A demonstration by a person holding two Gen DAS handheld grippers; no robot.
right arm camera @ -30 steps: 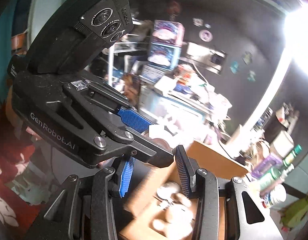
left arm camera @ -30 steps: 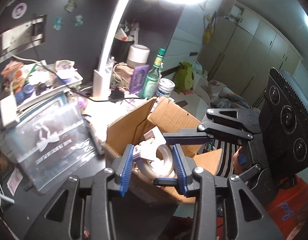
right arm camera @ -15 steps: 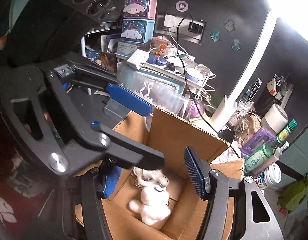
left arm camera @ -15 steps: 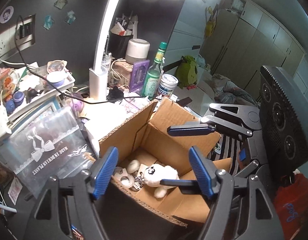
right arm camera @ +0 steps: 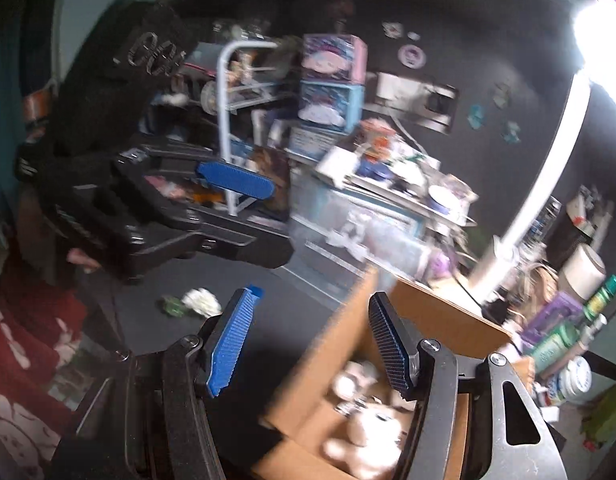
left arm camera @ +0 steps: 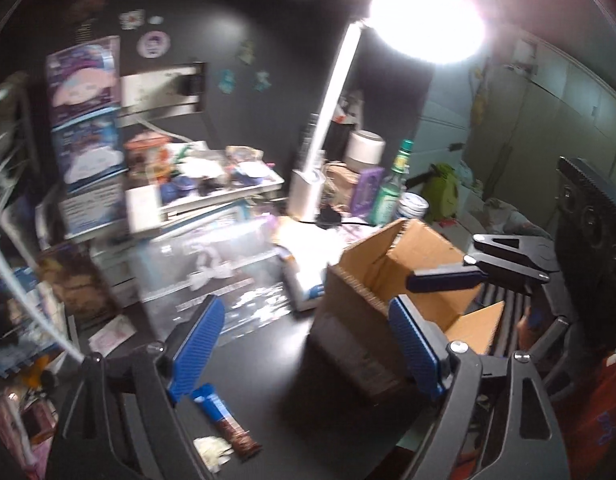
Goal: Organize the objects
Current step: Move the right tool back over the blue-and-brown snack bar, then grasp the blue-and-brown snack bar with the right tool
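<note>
An open cardboard box (left arm camera: pixel 372 280) stands on the dark desk; it also shows in the right wrist view (right arm camera: pixel 340 352) with a white plush toy (right arm camera: pixel 368 436) inside. My left gripper (left arm camera: pixel 304 344) is open and empty, to the left of the box over the desk. My right gripper (right arm camera: pixel 308 348) is open and empty above the box's left wall. A brown and blue snack bar (left arm camera: pixel 228 424) and a crumpled white wrapper (left arm camera: pixel 212 448) lie on the desk near my left gripper. A white crumpled item (right arm camera: pixel 202 302) and a small green item (right arm camera: pixel 172 306) lie on the desk in the right wrist view.
A clear plastic pouch (left arm camera: pixel 216 276) leans behind the desk. A white lamp (left arm camera: pixel 332 120), a green bottle (left arm camera: pixel 392 188), a white can (left arm camera: pixel 414 208) and a purple box (left arm camera: pixel 368 188) stand behind the box. A cluttered tray (left arm camera: pixel 212 184) and stacked boxes (left arm camera: pixel 88 120) are at the left.
My left gripper opened and let the tape roll drop into the box, then swung left away from the box. My right gripper drew back and turned left. Both views are motion-blurred now.
</note>
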